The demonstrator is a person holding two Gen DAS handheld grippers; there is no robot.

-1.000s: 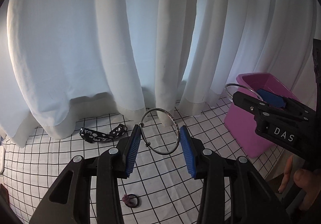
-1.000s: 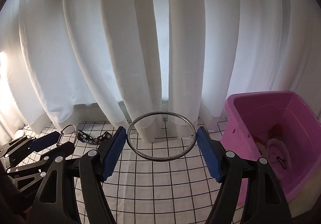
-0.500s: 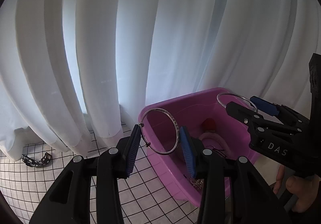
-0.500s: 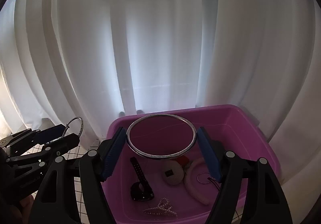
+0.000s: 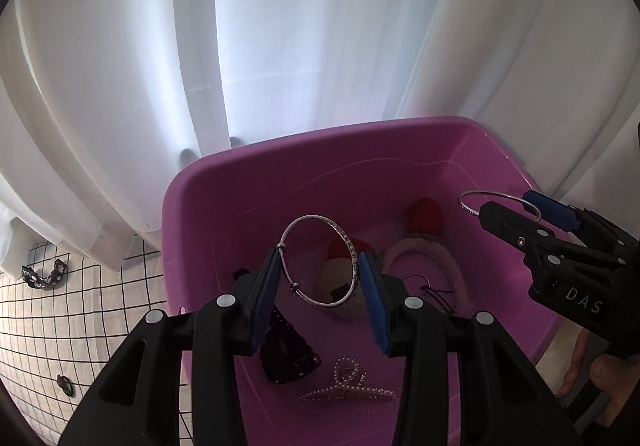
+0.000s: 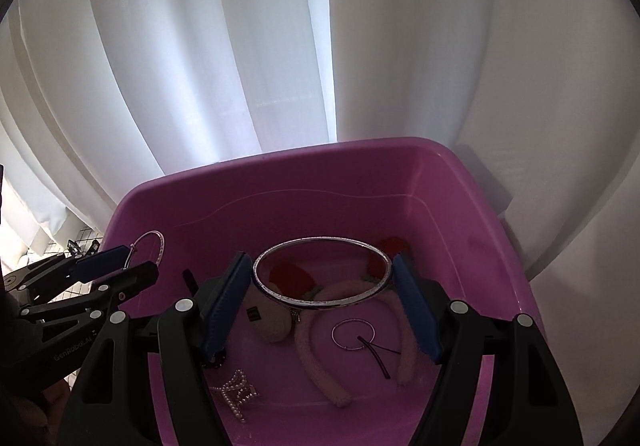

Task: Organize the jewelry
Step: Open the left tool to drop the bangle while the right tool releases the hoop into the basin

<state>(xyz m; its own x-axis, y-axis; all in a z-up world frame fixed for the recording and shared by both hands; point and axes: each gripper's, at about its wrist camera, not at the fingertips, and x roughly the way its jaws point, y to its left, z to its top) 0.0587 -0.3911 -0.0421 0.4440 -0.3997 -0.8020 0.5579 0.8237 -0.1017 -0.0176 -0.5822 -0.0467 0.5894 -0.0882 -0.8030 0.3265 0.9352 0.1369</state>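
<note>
- The left gripper (image 5: 322, 278) is clamped on a silver bangle with small sliding knots (image 5: 320, 260), its blue pads (image 5: 266, 294) pressing the ring's two sides, above the pink plastic bin (image 5: 280, 182).
- The right gripper (image 6: 322, 286) is clamped on a larger silver hoop bangle (image 6: 322, 272), lying nearly flat between its blue pads (image 6: 226, 306), also over the bin.
- In the left wrist view the right gripper sits at 3 o'clock; in the right wrist view the left gripper sits at 9 o'clock.
- On the bin floor: a pink fuzzy headband (image 6: 320, 362) with red ears (image 5: 426, 214), a pearl hair claw (image 5: 346, 386) at 6 o'clock, a black hair clip (image 5: 288, 358), a thin wire hoop (image 6: 353, 334).
- White curtains (image 5: 280, 26) hang behind the bin.
- At 9 o'clock in the left wrist view, a black printed band (image 5: 42, 276) lies on the grid-patterned cloth (image 5: 80, 326), and a small dark ring (image 5: 65, 385) lies nearer.
</note>
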